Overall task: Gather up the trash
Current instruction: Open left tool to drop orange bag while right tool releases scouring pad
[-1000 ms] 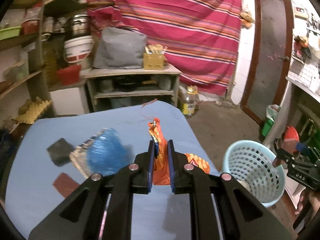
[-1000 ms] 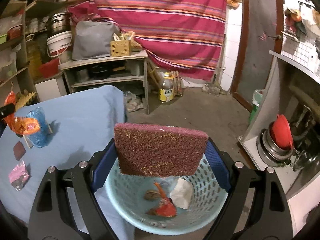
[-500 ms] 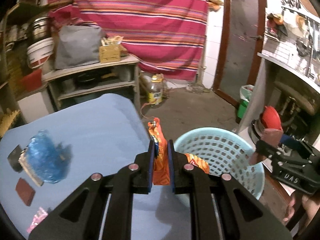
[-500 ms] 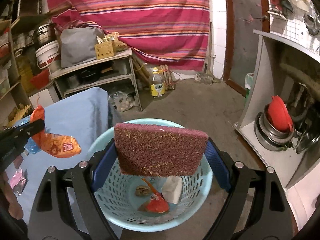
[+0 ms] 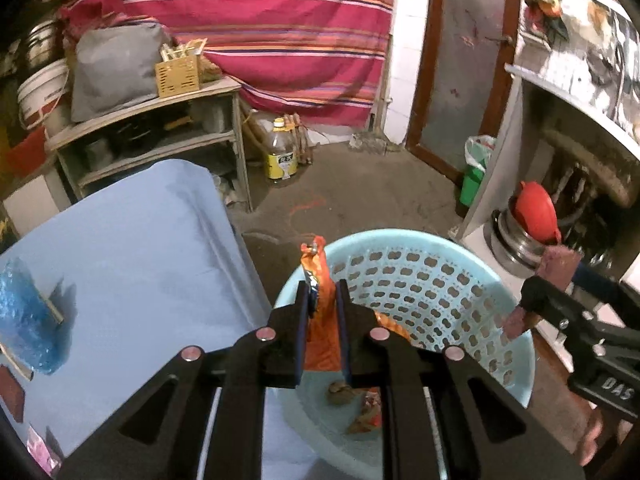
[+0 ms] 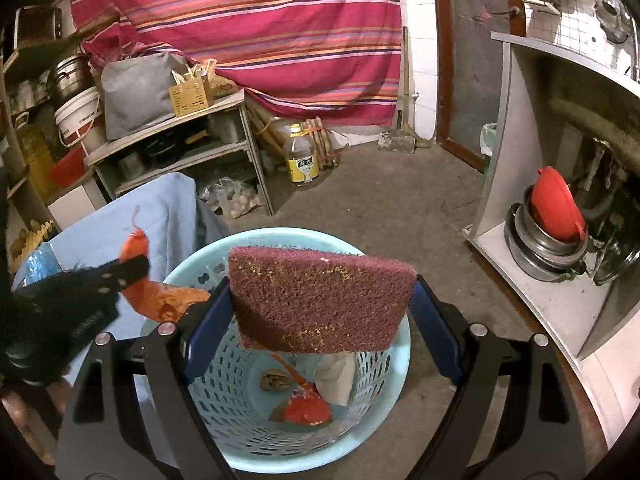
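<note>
I've swung my left gripper [image 5: 323, 300] off the blue table [image 5: 132, 240] since a second ago; it now hangs over the basket [image 5: 516, 344], clenched on the orange wrapper [image 5: 322, 344]. My right gripper [image 6: 320, 312] stays above the same basket, clamped on the maroon scouring pad [image 6: 320, 300]. Both pieces look ready to drop. 2 or 3 scraps [image 6: 304, 404] already lie inside; the blue bag [image 5: 24, 320] remains on the table.

Left tongs [image 5: 323, 294]: black angular plastic arms, blue finger pads, round silver screw heads. Right tongs [image 6: 320, 312]: same build; white "DAS" lettering on its body in the left view.
</note>
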